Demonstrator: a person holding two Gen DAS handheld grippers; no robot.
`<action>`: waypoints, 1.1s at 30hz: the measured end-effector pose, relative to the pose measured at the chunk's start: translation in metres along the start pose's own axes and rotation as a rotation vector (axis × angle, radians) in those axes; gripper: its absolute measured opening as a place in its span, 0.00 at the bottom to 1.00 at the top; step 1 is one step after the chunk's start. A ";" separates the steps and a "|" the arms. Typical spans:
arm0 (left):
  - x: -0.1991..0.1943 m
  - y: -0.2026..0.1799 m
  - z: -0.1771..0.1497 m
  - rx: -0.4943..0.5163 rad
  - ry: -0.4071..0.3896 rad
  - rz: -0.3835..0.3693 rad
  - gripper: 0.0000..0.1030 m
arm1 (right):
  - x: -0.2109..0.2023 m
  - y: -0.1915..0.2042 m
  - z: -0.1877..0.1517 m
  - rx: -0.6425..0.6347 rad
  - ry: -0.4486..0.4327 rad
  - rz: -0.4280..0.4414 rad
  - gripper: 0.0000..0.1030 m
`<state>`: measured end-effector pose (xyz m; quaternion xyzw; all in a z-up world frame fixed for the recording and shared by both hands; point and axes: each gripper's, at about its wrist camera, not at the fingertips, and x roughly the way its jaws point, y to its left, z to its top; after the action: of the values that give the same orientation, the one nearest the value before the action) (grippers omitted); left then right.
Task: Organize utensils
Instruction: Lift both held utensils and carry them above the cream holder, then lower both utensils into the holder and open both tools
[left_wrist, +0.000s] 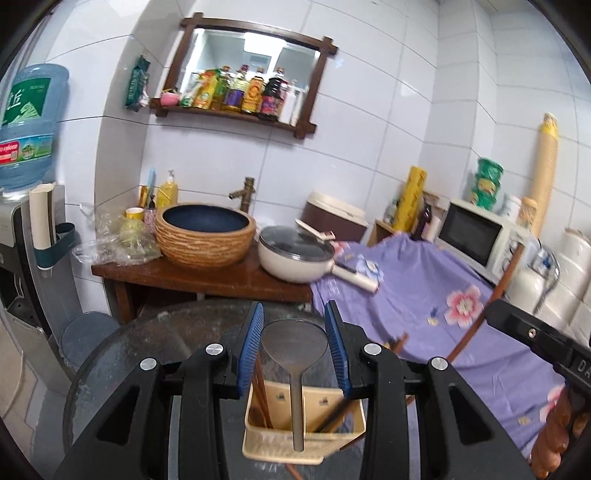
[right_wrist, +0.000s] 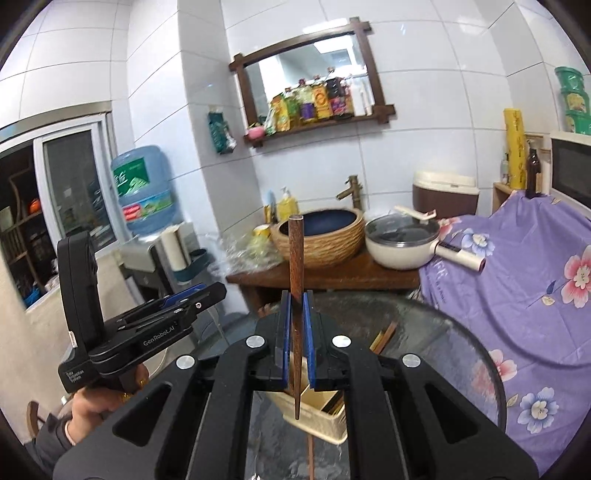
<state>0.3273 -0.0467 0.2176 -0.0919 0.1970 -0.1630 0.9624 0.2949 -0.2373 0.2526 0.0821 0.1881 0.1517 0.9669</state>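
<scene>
I see a beige holder (left_wrist: 314, 400) holding a steel ladle (left_wrist: 294, 354) and wooden chopsticks (left_wrist: 334, 415); one brown chopstick (right_wrist: 295, 258) stands upright above it.

left claw (left_wrist: 294, 354): fingers spread apart, empty; right claw (right_wrist: 296, 343): clamped, gripping something thin

— What do we see carrying things?
— A round glass surface (left_wrist: 122, 354). On it stands a cream utensil basket (left_wrist: 306, 417).
— And beside the basket?
— To its right, chopsticks (right_wrist: 384, 334) lie on the glass. Behind it we see purple floral cloth (left_wrist: 424, 295).
</scene>
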 end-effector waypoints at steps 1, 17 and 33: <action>0.005 0.001 0.002 -0.010 -0.013 0.006 0.33 | 0.003 -0.002 0.002 0.004 -0.011 -0.009 0.07; 0.058 0.014 -0.050 -0.025 -0.034 0.127 0.33 | 0.064 -0.029 -0.043 0.036 0.019 -0.088 0.07; 0.075 0.012 -0.099 0.012 0.073 0.114 0.33 | 0.094 -0.032 -0.097 0.024 0.101 -0.086 0.07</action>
<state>0.3555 -0.0732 0.0992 -0.0685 0.2358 -0.1124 0.9628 0.3486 -0.2266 0.1247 0.0776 0.2417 0.1118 0.9608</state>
